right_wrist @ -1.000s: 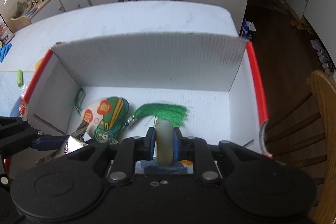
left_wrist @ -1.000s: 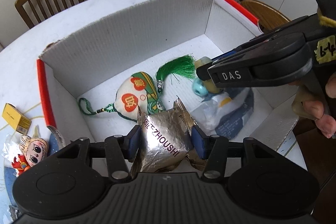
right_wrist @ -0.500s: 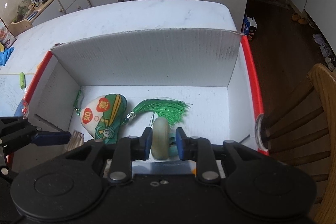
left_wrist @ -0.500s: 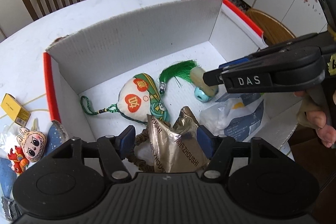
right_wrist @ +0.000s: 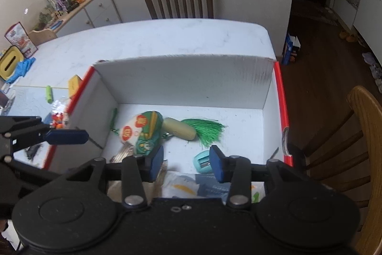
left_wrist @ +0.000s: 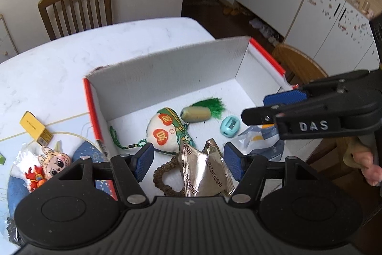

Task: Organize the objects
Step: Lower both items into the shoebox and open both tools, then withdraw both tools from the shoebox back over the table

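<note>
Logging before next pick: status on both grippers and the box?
Left gripper open, empty. Right gripper open, empty. Olive cylinder lies in box, against tassel. Nothing blocking.

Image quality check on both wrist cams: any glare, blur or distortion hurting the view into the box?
Left wrist: strong fisheye bend, box walls curve; foil packet throws some glare, print still readable; tassel slightly smeared. Right wrist: dimmer overall, dark doorway at right, box rim a bit soft, olive cylinder and blue sharpener clear. Both grippers' bodies block the bottom of the frames.
</note>
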Available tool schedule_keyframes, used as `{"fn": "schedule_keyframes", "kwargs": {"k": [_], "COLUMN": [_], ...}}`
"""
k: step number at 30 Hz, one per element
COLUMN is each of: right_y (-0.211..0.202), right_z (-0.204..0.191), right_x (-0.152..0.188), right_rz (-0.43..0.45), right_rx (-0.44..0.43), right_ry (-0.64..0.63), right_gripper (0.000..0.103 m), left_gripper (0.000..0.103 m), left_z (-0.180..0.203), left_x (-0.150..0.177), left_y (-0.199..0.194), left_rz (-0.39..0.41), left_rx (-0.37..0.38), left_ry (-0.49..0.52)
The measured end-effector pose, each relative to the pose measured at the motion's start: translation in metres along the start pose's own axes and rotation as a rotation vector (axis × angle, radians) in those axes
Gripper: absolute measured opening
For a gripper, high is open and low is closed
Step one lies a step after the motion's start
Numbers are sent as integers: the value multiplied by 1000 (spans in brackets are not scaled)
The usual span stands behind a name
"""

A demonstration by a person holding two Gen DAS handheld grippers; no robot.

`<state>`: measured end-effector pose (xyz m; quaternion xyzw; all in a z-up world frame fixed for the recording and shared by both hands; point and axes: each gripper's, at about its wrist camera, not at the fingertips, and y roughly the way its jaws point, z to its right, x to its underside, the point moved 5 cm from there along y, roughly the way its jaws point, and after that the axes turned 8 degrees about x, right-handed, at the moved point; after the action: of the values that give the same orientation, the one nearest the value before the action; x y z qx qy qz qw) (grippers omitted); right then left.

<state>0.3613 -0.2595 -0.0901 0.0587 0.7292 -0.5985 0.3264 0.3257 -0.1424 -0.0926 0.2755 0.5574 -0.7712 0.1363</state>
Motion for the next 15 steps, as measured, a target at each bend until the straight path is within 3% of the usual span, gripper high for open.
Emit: {"fn": "schedule_keyframes", "kwargs": {"k": [12, 15], "right_y": [-44, -54], "right_z": [-11, -16], "right_x": [8, 9], "right_rz": [71, 94], "right_rx": [-40, -39], "right_ry": [37, 46], "right_gripper": [53, 61], "left_gripper": [65, 71], "left_z": [0, -1], "left_x": [2, 5], "left_y": [-52, -65], "left_rz": [94, 116], "left_rx": [31, 38], "left_ry": [13, 17]}}
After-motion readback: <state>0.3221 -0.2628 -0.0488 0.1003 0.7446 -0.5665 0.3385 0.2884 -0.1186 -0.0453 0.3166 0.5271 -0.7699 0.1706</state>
